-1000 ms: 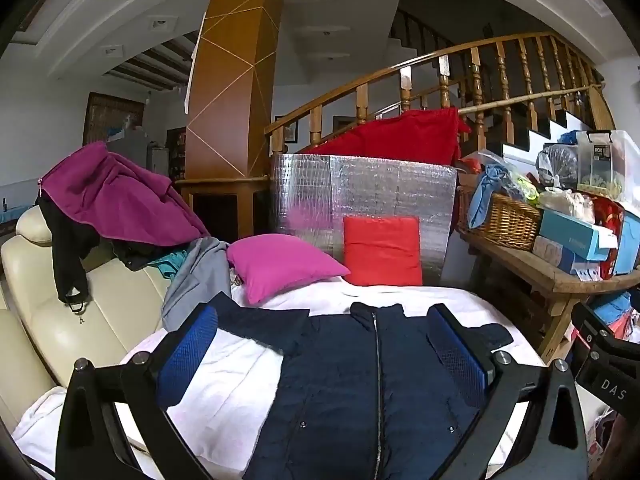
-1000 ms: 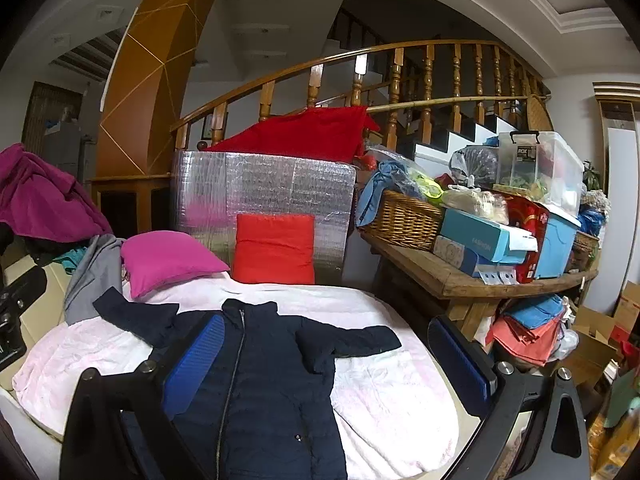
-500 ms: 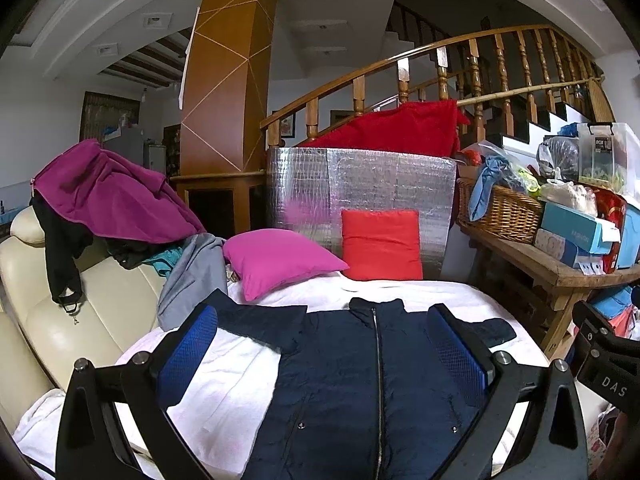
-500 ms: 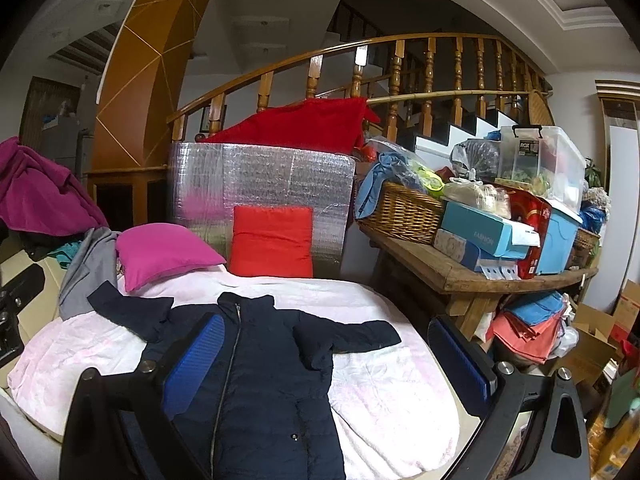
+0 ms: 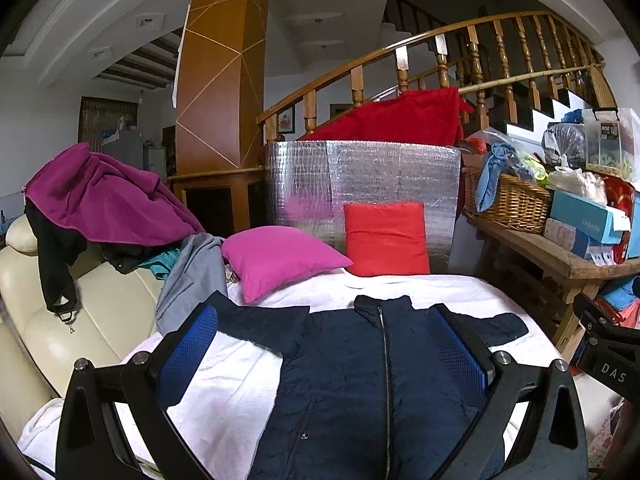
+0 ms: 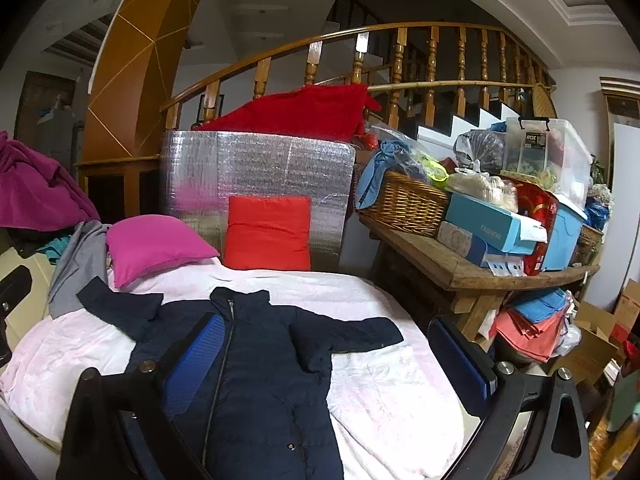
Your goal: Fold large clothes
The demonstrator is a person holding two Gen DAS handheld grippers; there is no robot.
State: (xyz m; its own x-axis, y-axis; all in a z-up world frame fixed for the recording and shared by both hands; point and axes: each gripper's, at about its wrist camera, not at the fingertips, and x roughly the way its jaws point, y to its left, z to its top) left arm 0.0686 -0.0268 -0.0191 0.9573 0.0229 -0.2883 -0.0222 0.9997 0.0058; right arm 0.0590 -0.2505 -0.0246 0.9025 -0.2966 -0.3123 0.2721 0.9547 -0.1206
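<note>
Navy jacket [image 5: 360, 380] lies zipped and front-up on the white blanket [image 5: 224, 376], collar at the far end toward the red cushion [image 5: 386, 238], hem running off the near edge of both views. Long axis near-to-far, along the zipper.

Left gripper [image 5: 324, 344]: fingers spread wide, nothing between them, hanging above the jacket's chest. Blue pads [image 5: 188, 350] frame the left shoulder and the right chest panel. Right gripper [image 6: 332, 354]: also spread, empty, set further right; its left pad overlaps the zipper line, its right pad hangs past the blanket's right edge.

Key relation: jacket lies forward of and below both pairs of fingers. Left sleeve [image 5: 256, 320] angles out far-left toward the pink cushion [image 5: 276, 258], on the left gripper's side. Right sleeve [image 6: 352, 332] stretches right across the blanket, on the right gripper's side. Judged first fold: each sleeve brought in over the body.

View differences: right wrist camera shows the whole right sleeve to its cuff; in the left view the right finger hides most of it. Left view shows the left sleeve and the sofa [image 5: 52, 320] with its heaped clothes. Height of either gripper over the cloth is hard to read through the fisheye; probably neither touches.
</note>
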